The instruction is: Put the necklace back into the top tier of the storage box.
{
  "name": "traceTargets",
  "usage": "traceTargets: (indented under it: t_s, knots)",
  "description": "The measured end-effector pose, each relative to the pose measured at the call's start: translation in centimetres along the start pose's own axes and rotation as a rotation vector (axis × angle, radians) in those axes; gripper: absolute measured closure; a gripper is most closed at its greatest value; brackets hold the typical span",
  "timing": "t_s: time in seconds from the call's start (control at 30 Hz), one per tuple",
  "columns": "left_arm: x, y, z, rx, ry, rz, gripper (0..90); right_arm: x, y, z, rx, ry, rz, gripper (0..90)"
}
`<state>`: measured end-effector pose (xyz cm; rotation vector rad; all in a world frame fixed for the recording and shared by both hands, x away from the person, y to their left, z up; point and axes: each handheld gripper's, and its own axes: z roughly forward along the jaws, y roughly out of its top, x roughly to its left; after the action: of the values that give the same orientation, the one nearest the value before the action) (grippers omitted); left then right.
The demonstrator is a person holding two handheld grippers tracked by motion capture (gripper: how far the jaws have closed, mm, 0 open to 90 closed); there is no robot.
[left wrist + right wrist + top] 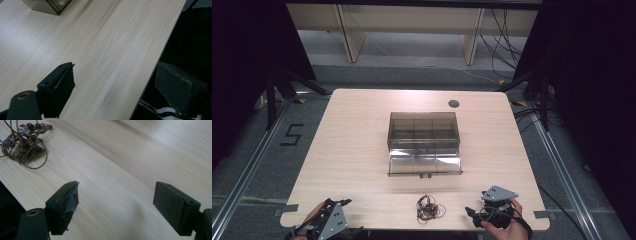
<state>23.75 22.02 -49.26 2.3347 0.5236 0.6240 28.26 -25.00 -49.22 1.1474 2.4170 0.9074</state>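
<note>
Beyond table (105,50) edge, left hand-held gripper (117,90) pad (178,87) against darkness

The left gripper (343,203) sits low at the near left, held in the left hand (309,220), jaws spread wide with nothing between them. The right gripper (470,212) sits at the near right in the right hand (504,229), jaws likewise wide apart and empty.

The tangle of beaded cord (23,142) runs off the right gripper view's top-left corner — in the high view its beads are too small to tell apart. The clear box (47,5) is cut by the left gripper view's top edge — just one corner shows.
</note>
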Motion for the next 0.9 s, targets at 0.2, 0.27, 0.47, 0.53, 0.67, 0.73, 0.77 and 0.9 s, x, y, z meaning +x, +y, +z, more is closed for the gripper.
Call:
traceTargets:
  t_s: [0.2,0.27,0.47,0.53,0.67,0.73,0.77,0.9]
  knots:
    - [-0.1,0.0,0.1,-0.001,0.002,-0.002,15.1,-0.3,0.1,-0.1,-0.003,0.005,-0.011,22.0]
    - [0.0,0.0,0.0,0.001,-0.002,0.0,15.1,-0.3,0.1,-0.1,0.0,0.002,-0.012,22.1]
    - [-0.1,0.0,0.1,0.001,0.001,-0.003,15.1,-0.1,0.1,-0.1,0.003,0.008,-0.018,19.4]
    - [-0.1,0.0,0.1,0.001,0.0,-0.001,15.1,0.0,0.2,-0.1,-0.005,0.014,-0.025,18.1]
    - [0.0,0.0,0.0,0.001,0.002,0.0,15.1,0.2,0.4,0.0,0.003,0.027,-0.04,16.9]
    - [-0.1,0.0,0.0,0.0,0.001,-0.001,15.1,0.4,0.5,-0.1,0.002,0.03,-0.044,16.8]
    - [-0.1,0.0,0.0,0.0,0.006,-0.001,15.1,0.5,0.5,0.0,-0.001,0.034,-0.048,16.8]
    - [-0.1,0.0,0.1,-0.004,0.008,-0.004,15.1,1.1,0.8,-0.1,0.009,0.047,-0.074,16.8]
